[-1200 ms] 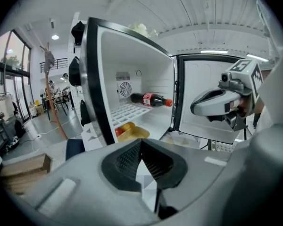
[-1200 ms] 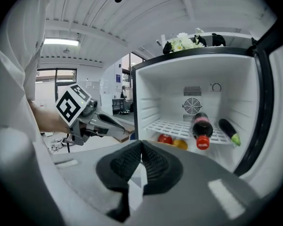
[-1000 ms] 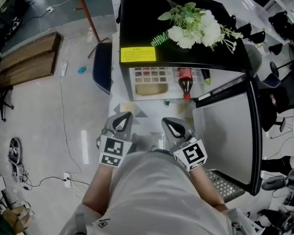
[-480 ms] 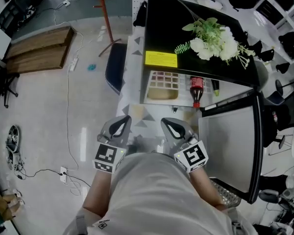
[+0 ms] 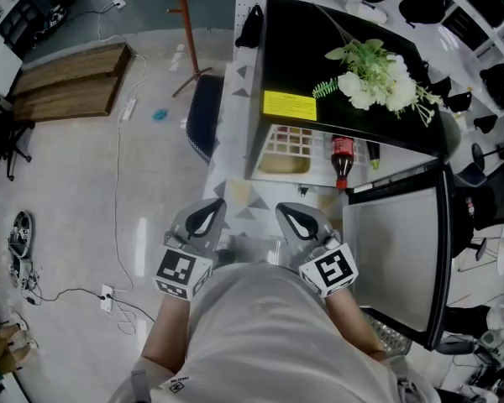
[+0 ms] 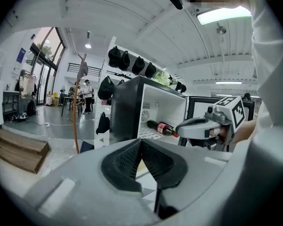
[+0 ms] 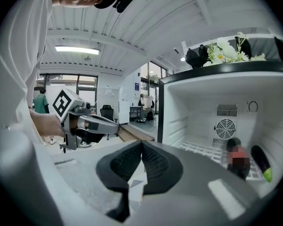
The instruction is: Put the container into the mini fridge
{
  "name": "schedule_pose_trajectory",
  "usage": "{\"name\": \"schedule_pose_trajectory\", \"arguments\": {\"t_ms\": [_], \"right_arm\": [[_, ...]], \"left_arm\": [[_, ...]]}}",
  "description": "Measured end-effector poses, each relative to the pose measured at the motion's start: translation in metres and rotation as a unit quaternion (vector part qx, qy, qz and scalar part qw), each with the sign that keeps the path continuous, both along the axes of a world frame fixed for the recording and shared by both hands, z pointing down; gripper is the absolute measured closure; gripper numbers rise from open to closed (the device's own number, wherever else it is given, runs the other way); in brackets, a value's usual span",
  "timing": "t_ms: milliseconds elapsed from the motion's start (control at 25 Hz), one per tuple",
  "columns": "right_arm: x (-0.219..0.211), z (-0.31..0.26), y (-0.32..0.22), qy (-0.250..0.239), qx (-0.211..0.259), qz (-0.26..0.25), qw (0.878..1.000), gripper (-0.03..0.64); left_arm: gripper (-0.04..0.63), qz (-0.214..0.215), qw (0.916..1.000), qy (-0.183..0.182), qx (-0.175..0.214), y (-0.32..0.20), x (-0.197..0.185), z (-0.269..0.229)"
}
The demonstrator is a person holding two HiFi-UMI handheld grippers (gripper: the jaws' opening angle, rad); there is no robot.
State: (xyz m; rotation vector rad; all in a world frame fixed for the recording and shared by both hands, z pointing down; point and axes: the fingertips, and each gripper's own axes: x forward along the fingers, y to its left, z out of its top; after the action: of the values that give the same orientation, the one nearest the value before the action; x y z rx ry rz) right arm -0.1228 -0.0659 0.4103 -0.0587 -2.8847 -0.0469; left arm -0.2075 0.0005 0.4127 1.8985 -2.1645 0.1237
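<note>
The black mini fridge (image 5: 319, 57) stands open ahead of me, with its white inside (image 7: 212, 121) showing in the right gripper view. In its left half lies a pale beige container (image 5: 283, 163) under a checkered pattern. A cola bottle (image 5: 342, 156) and a dark green-tipped thing (image 5: 370, 151) lie to its right. My left gripper (image 5: 205, 218) and right gripper (image 5: 300, 222) hang side by side near my chest, short of the fridge. Both are shut and hold nothing. The left jaws (image 6: 141, 144) and the right jaws (image 7: 141, 146) meet tip to tip.
The fridge door (image 5: 399, 250) swings open to the right. White flowers (image 5: 374, 75) and a yellow sticker (image 5: 290, 105) lie on the fridge top. A dark blue bag (image 5: 203, 126) leans at its left side. A wooden pallet (image 5: 71, 82), a red pole (image 5: 185, 23) and cables (image 5: 118, 191) are on the floor at left.
The fridge has slid up and to the right in the head view, as if I shifted left and back. Both grippers stay shut and keep their places near my chest.
</note>
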Motion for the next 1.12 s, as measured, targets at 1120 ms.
{"name": "schedule_pose_trajectory", "arguments": {"t_ms": [1120], "right_arm": [[-0.006,0.0,0.013,0.008,0.013,-0.001,1.0,0.614]], "left_arm": [[0.588,-0.008,1.0,-0.002,-0.003,0.011,-0.009,0.001]]}}
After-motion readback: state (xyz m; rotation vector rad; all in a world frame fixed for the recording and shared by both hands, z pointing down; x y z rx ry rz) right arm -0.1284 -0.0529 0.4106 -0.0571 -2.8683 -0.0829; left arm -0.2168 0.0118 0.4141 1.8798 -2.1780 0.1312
